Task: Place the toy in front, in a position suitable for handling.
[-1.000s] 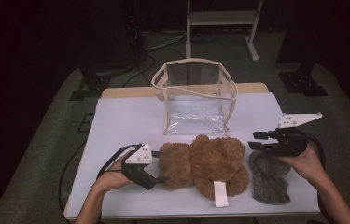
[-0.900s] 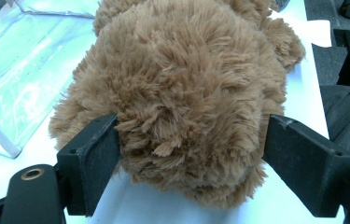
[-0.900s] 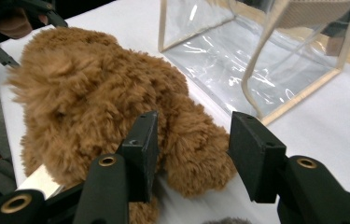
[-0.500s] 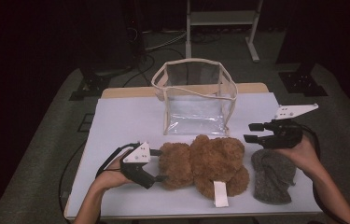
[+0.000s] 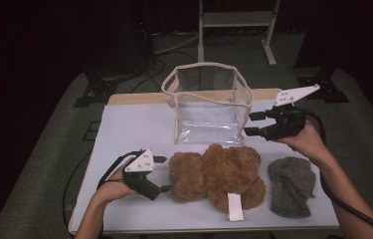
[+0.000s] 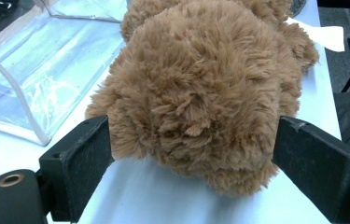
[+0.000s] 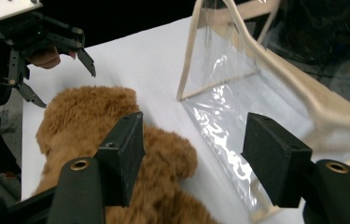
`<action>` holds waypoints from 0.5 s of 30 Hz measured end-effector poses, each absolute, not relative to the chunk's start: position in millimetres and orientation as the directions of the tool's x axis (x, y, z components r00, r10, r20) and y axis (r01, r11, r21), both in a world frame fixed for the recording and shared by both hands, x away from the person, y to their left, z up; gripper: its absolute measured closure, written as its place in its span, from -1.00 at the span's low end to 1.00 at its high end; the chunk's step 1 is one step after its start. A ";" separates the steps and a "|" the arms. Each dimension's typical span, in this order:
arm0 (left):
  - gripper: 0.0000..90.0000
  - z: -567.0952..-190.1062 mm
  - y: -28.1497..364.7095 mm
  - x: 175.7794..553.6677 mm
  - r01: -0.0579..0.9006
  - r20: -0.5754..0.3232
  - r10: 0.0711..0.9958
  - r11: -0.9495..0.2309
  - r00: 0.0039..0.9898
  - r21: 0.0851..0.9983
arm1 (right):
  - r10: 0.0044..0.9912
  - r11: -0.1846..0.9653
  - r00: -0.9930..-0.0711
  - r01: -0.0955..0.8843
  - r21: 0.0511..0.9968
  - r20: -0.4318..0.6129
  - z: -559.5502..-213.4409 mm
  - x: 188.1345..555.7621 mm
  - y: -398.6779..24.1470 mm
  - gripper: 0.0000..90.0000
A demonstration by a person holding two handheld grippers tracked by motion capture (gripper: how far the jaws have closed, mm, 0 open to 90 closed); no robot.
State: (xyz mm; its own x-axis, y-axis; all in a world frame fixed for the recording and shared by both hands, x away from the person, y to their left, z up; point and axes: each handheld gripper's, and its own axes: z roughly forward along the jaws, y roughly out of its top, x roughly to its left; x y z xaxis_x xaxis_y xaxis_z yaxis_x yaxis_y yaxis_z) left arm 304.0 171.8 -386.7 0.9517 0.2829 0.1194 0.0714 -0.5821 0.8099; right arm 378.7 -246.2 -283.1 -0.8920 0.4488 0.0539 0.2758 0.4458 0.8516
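White table (image 5: 129, 124) | right tool (image 5: 251, 124) risen off grey cloth (image 5: 291, 185), opening, empty | left tool (image 5: 166, 174) opening around teddy (image 5: 219, 172)

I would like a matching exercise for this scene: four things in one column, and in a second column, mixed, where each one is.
Things:
1. brown teddy bear
2. grey knitted cap
3. clear bag
4. left tongs

Places or states:
A. stands open-topped at the far middle of the table
B. lies near the table's right front corner
C. open, one jaw on each side of the bear's head
D. lies on the table between the left tongs and the cap

Pairs: 1-D, 2-B, 3-A, 4-C
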 end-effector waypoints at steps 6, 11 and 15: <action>-0.78 -386.0 179.5 302.1 0.084 0.116 0.300 -0.579 0.947 0.811 | 0.414 0.501 -0.910 0.253 0.828 0.028 -269.7 399.2 -221.5 -0.18; -0.79 -386.0 184.0 300.6 0.092 0.112 0.308 -0.576 0.945 0.812 | 0.378 0.541 -0.926 0.227 0.810 0.007 -261.5 419.0 -201.9 -0.18; -0.80 -385.3 186.2 300.7 0.100 0.108 0.316 -0.576 0.943 0.811 | 0.371 0.562 -0.929 0.226 0.796 0.002 -255.8 431.0 -190.5 -0.18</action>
State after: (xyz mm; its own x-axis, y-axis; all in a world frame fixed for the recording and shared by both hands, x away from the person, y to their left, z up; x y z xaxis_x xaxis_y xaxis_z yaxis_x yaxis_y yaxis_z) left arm 300.7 186.2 -385.3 0.9427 0.3156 0.1081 0.0999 -0.5763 0.8111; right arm 431.0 -190.5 -255.8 -0.9288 0.3707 0.0022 0.2261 0.5619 0.7957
